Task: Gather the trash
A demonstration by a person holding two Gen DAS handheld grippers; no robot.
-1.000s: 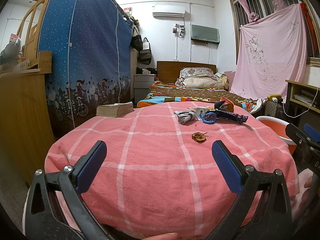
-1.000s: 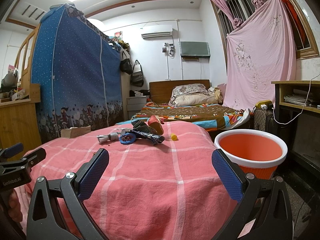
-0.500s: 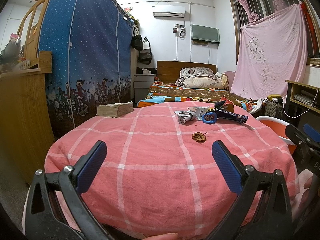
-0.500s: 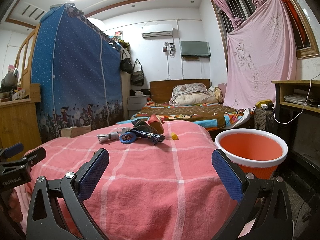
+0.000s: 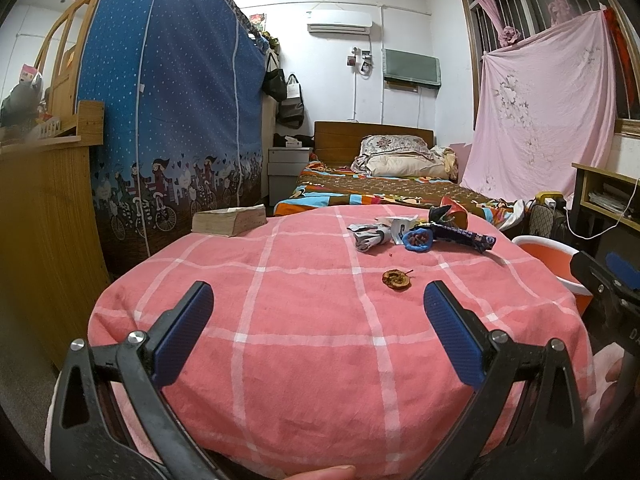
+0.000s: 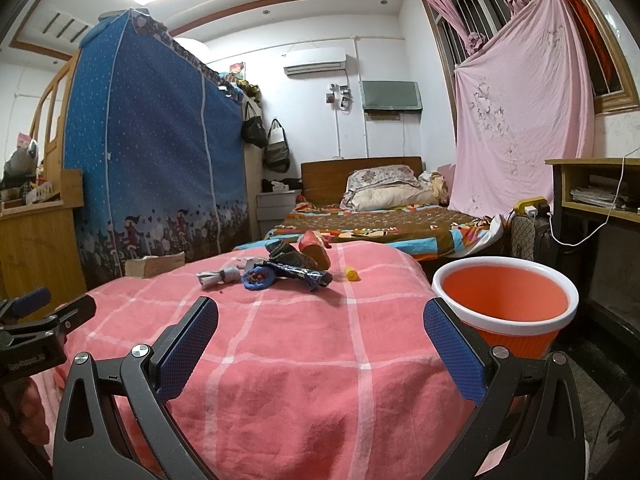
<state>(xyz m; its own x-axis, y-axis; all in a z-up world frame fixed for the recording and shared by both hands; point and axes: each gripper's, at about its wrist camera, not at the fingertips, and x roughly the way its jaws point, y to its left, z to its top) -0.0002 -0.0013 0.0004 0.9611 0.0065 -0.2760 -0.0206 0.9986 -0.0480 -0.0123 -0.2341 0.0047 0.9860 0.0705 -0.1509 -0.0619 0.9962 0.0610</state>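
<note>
Trash lies at the far side of a round table under a pink checked cloth (image 5: 304, 320): a crumpled grey wrapper (image 5: 370, 237), a blue wad (image 5: 418, 239), a long dark wrapper (image 5: 464, 236), and nearer, a brown dried fruit slice (image 5: 396, 279). The right wrist view shows the same pile (image 6: 280, 272) plus a small yellow piece (image 6: 352, 276). An orange bin with a white rim (image 6: 504, 304) stands beside the table on the right. My left gripper (image 5: 318, 308) and right gripper (image 6: 320, 320) hover open at the near edge, holding nothing.
A thick old book (image 5: 228, 220) lies at the table's far left edge. A blue fabric wardrobe (image 5: 172, 120) and a wooden cabinet (image 5: 40, 220) stand left. A bed (image 5: 384, 188) is behind, and a desk with a cable (image 6: 592, 192) stands right.
</note>
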